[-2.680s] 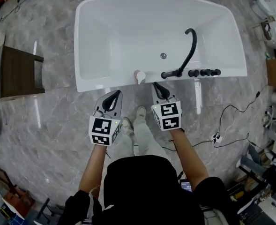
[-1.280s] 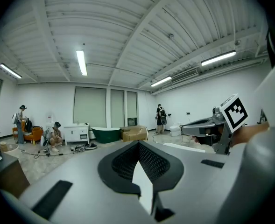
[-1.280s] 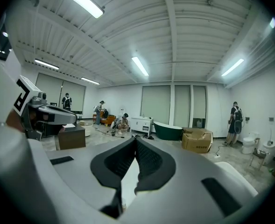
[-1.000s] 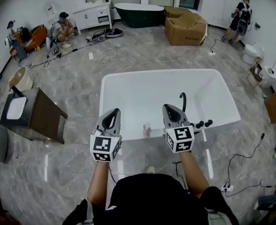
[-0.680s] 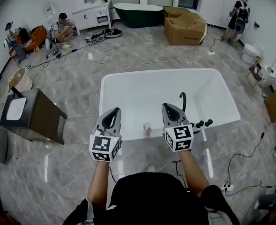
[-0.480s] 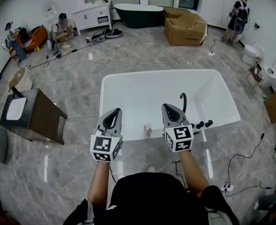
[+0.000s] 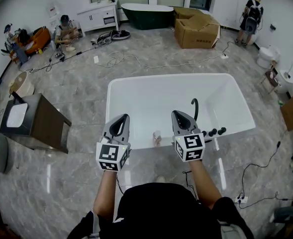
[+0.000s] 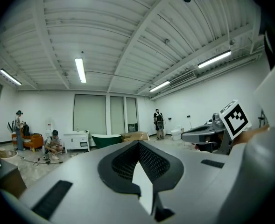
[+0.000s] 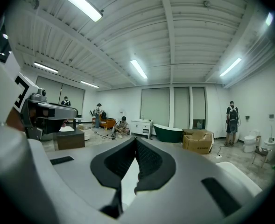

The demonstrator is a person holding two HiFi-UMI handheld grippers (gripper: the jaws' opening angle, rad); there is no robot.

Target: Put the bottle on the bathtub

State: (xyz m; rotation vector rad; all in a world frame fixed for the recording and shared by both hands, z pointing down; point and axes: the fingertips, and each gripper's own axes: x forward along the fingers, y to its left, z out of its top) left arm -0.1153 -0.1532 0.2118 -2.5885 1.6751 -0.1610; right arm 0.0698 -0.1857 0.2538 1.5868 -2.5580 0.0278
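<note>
Small bottle (image 7: 156, 138) stands on the white bathtub's (image 7: 136, 146) near rim, between left hand-held gripper (image 7: 119, 122) and right hand-held gripper (image 7: 181, 118), both with jaws together and empty

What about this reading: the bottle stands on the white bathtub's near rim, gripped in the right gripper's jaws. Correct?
Not gripped. The bottle stands on the near rim of the white bathtub, but free, beside the right gripper. The right gripper view shows those jaws shut with nothing between them.

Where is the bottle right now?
In the head view, the bottle sits on the near rim of the bathtub, between the left tongs and the right tongs, left of the black faucet.
</note>
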